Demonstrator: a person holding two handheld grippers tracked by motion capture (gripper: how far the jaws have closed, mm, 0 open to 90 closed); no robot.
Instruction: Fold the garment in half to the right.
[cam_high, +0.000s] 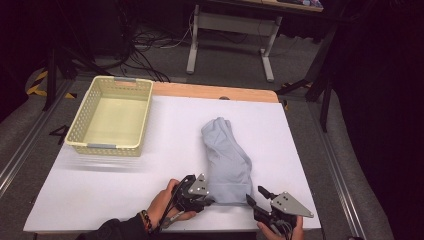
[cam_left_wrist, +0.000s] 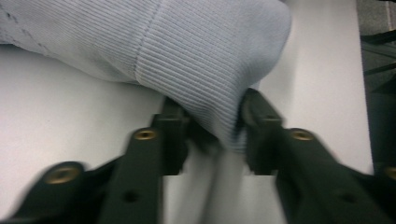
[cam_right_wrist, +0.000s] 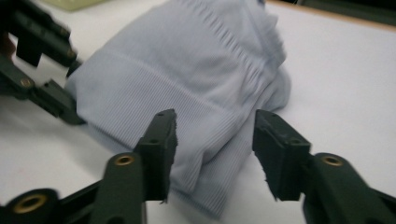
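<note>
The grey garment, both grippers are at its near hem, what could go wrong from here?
The left gripper pinches only a narrow bit of the grey garment, at the ribbed hem, so it could slip out. The right gripper stands open around its corner; lifting now would probably unfold the cloth unevenly.

The left hand-held gripper is lying low and level, its jaws pinching in from both sides with the pads apparently pressing. The left hand is wrapping its body from behind, a beaded band sitting on the wrist. The right hand-held gripper is angling up and leftward, its jaws standing apart, pads free. The right hand is gripping it from below.
</note>
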